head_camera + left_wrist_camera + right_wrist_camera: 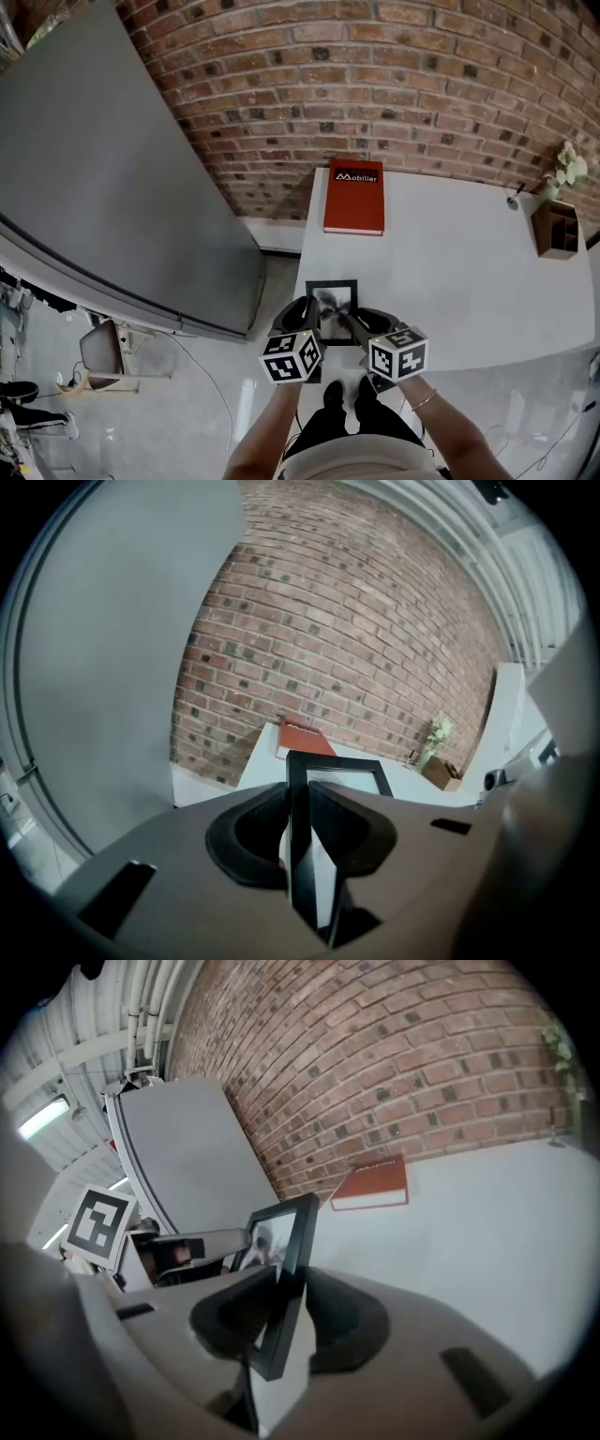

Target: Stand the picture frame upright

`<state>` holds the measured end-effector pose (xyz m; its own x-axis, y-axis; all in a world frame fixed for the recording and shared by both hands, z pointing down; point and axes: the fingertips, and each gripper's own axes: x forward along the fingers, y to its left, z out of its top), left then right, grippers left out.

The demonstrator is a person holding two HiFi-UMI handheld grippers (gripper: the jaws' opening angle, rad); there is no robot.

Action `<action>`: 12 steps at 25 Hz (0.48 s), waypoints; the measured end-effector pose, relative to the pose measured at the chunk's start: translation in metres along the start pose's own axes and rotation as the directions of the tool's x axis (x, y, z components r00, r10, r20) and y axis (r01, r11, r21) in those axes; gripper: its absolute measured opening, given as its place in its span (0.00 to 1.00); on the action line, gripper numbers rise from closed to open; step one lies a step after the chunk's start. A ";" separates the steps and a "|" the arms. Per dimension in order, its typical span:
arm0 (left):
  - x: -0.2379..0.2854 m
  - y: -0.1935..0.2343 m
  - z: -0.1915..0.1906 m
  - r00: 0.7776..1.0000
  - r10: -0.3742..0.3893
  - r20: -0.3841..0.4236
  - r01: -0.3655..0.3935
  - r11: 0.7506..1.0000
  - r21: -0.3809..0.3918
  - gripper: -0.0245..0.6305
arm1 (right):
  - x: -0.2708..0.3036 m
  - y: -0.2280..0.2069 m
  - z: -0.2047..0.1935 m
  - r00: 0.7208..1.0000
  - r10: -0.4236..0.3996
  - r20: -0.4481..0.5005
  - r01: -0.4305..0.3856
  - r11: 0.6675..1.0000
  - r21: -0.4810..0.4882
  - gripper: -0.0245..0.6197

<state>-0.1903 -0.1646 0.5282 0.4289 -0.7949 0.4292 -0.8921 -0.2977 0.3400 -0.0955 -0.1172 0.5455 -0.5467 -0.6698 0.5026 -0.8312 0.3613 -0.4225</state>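
Frame [333, 292]: small, thin black border, b/w photo under glass. Pinched at both side edges, tilted up w/ top edge furthest from person, at table [450, 281] front-left corner; contact w/ table unclear

A white table [450, 272] spans the centre-right of the head view. A red book [354, 196] lies flat at its upper-left corner. A brown wooden box [556, 229] with a leafy sprig [565, 169] stands far right.
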 end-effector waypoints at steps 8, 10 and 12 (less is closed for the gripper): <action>0.019 -0.063 0.028 0.987 -0.163 -0.006 0.163 0.981 0.107 0.13 | -0.045 -0.030 0.033 0.982 -0.134 0.137 0.132 0.991 0.018 0.19; 0.023 -0.080 0.030 0.979 -0.203 -0.012 0.203 0.971 0.127 0.13 | -0.059 -0.039 0.037 0.971 -0.175 0.164 0.173 0.985 0.027 0.19; 0.025 -0.096 0.029 0.971 -0.237 -0.018 0.237 0.961 0.140 0.13 | -0.073 -0.047 0.039 0.959 -0.213 0.185 0.209 0.977 0.039 0.19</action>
<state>-0.0981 -0.1712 0.4816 0.6302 -0.6921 0.3518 -0.7761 -0.5483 0.3115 -0.0130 -0.1108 0.4994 -0.3288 -0.8397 0.4323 -0.9225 0.1875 -0.3374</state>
